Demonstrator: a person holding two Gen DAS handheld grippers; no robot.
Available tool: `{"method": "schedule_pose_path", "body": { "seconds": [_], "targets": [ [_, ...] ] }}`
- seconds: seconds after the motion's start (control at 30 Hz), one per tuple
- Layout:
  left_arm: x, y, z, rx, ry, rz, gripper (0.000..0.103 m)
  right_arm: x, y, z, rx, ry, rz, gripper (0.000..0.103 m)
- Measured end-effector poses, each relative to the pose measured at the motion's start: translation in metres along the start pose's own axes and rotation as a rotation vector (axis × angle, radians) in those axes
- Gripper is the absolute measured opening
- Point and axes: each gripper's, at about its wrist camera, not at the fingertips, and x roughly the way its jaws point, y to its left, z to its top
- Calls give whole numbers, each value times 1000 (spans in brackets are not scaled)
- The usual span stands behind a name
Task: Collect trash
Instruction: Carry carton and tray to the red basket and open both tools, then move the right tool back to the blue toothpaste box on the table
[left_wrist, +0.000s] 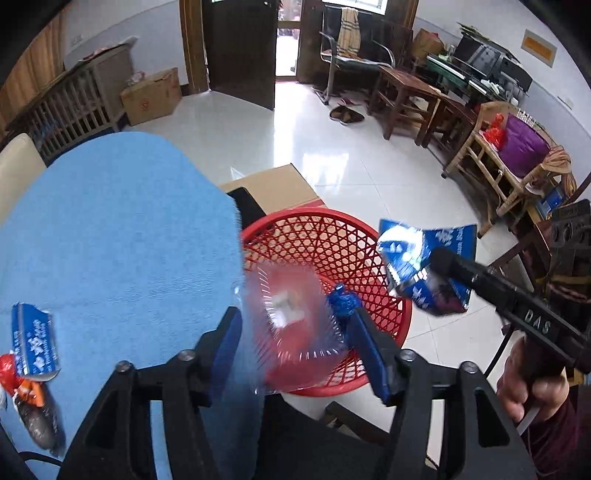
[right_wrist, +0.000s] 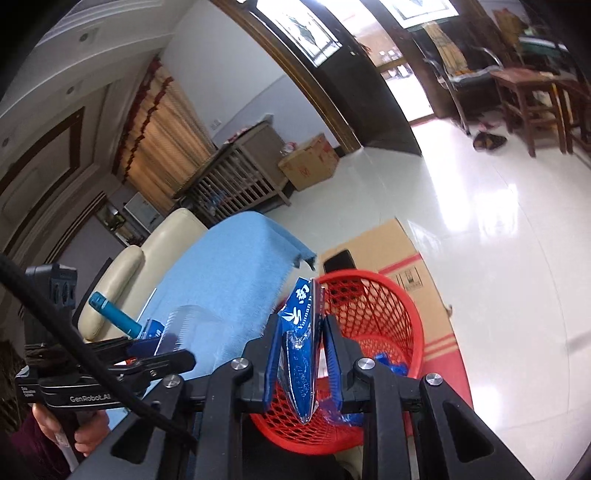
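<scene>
Right claw pinching blue wrapper, over red basket

cardboard box, wooden stool, perhaps slippers

This is looking like a lived-in home, a sitting room opening onto further rooms. White glossy floor tiles are reflecting daylight across the middle of the left wrist view. At the top centre a dark wooden door is standing open. In the upper right, wooden chairs are lining the wall, with slippers lying in front of them on the floor. A cardboard box is sitting in the upper left beside a slatted wooden crib. In the right wrist view, tan curtains are hanging at the left and a cream sofa is showing below them.
</scene>
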Motion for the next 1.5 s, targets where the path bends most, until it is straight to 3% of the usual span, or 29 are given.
{"method": "schedule_pose_path", "body": {
  "seconds": [0.17, 0.27, 0.47, 0.6, 0.77, 1.03, 1.3, 1.5],
  "targets": [
    [3, 6, -2, -5, -1, 12, 70, 12, -14, -4, 86, 49, 24, 33],
    [-8, 14, -12, -13, -7, 30, 70, 15, -16, -4, 124, 63, 41, 73],
    [-48, 43, -48, -51, -52, 180, 70, 1, 2, 1, 67, -1, 65, 73],
    [-89, 76, -78, -138, -124, 254, 72, -2, 18, 3, 37, -4, 87, 73],
    [-144, 124, -126, -282, -231, 408, 76, 1, 53, 2, -34, 13, 110, 73],
    [-186, 189, -218, -448, -257, 578, 76, 14, 122, -10, -183, 57, 135, 73],
    [-202, 263, -292, -667, -248, 640, 76, 52, 185, -35, -309, 160, 140, 73],
    [-206, 313, -323, -761, -241, 658, 76, 97, 237, -52, -395, 243, 141, 73]
  ]
}}
